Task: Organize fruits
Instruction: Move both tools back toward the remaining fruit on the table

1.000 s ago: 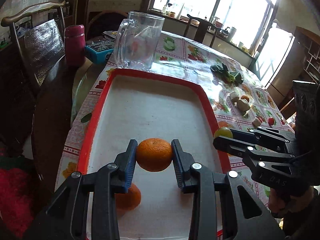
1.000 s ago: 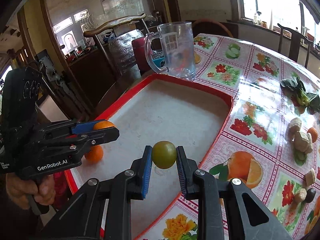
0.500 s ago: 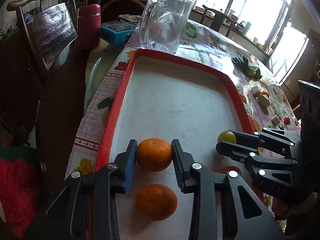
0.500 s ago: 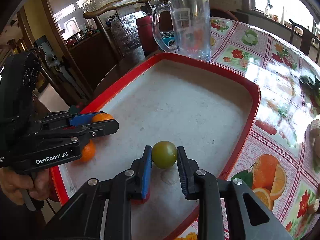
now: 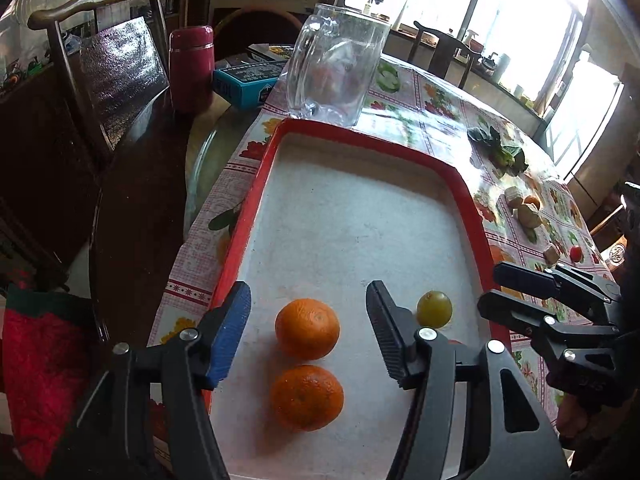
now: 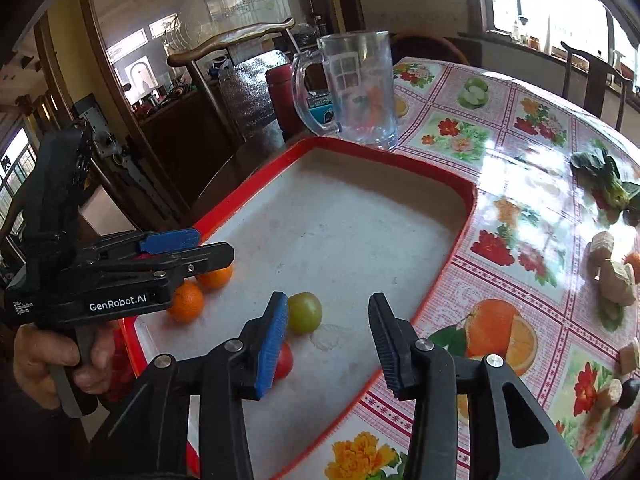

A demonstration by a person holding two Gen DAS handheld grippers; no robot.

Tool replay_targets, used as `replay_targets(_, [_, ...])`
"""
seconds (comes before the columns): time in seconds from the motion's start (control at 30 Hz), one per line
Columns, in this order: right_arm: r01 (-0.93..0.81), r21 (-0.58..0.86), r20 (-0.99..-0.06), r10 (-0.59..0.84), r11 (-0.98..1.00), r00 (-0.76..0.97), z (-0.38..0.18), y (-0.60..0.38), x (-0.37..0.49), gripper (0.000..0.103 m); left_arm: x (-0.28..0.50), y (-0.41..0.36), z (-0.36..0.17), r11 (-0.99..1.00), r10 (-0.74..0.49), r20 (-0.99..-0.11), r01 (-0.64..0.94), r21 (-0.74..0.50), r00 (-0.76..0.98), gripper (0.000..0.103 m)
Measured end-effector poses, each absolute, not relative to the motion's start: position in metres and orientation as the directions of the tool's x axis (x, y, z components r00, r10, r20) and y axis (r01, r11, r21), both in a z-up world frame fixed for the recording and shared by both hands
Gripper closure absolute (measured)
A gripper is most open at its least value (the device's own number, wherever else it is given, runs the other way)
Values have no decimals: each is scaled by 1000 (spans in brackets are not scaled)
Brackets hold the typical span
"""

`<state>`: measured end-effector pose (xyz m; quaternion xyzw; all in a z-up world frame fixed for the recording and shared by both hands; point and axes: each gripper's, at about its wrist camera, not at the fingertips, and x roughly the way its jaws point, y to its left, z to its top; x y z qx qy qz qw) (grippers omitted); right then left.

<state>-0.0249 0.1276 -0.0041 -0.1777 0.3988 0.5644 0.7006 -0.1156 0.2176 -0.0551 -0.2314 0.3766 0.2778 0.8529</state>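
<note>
Both fruits are released into the red-rimmed tray [image 5: 244, 216]. The left gripper [image 5: 308, 312] is seen with jaws spread, having just been opening; the upper orange [image 5: 307, 328] sits between them on the tray floor, pads clear of it on both sides. A second orange [image 5: 306, 397] lies just beside it at 6 o'clock, possibly touching. The right gripper [image 6: 328, 332] is also parted, jaws having just been opening; the green fruit [image 6: 305, 313] rests on the tray at about 10 o'clock from the gap, beside the blue pad, contact not clear. A small red fruit [image 6: 285, 360] is partly hidden behind that same pad, at 6 o'clock from the green one.

Progress is judged as partway: four fruits are grouped at the near end of the tray, most of the tray floor bare. Left out on the flowered tablecloth [image 6: 500, 120] at 3 o'clock from the tray are a small orange [image 6: 634, 261], pale chunky pieces [image 6: 612, 276], a dark round item [image 6: 629, 393] and leafy greens [image 6: 608, 184]; which of those count as fruit cannot be told. The glass mug [image 5: 336, 68] stands at 12 o'clock beyond the tray rim. More pickups from the 3 o'clock cluster are likely needed.
</note>
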Motion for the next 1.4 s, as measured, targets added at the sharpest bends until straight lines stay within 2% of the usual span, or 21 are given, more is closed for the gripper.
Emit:
replay_targets(0.27, [-889,192,-740,657,416,147,10,55,4,60,-104,197,-48,767,291,-764,-618,-173,576,44])
replay_targets(0.7, [-770,189,-744,601,609,293,9,-47,64,60,-50,131,-30,867,191,-744,-465,-178,641,44])
replay_targets(1.4, [-705,163,-770,536,690,346,-17,-87,126,61,52,31,-45,955,14,-779,-239,-175,627,44])
